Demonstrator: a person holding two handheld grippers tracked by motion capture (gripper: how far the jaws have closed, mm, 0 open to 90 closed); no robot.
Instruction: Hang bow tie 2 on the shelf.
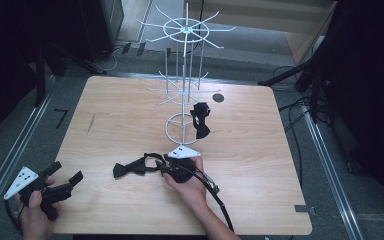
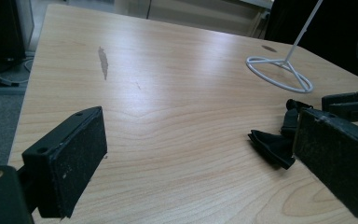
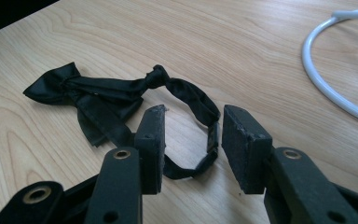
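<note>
While two black bow ties [image 1: 130, 169] [image 1: 200, 120] lie on table [image 1: 260, 150], both grippers' [image 1: 62, 177] [image 3: 191, 135] jaws open, gripping nothing.

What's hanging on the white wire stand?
A black bow tie hangs on the white wire stand, low down near its base ring. The hook holding it is too small to make out.

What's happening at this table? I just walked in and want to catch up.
A person works with two handheld grippers. The right gripper is down over the strap loop of a black fabric bow tie lying on the wooden table, jaws open around the strap. The left gripper waits open near the table's edge. Another black bow tie hangs on the white wire stand.
</note>
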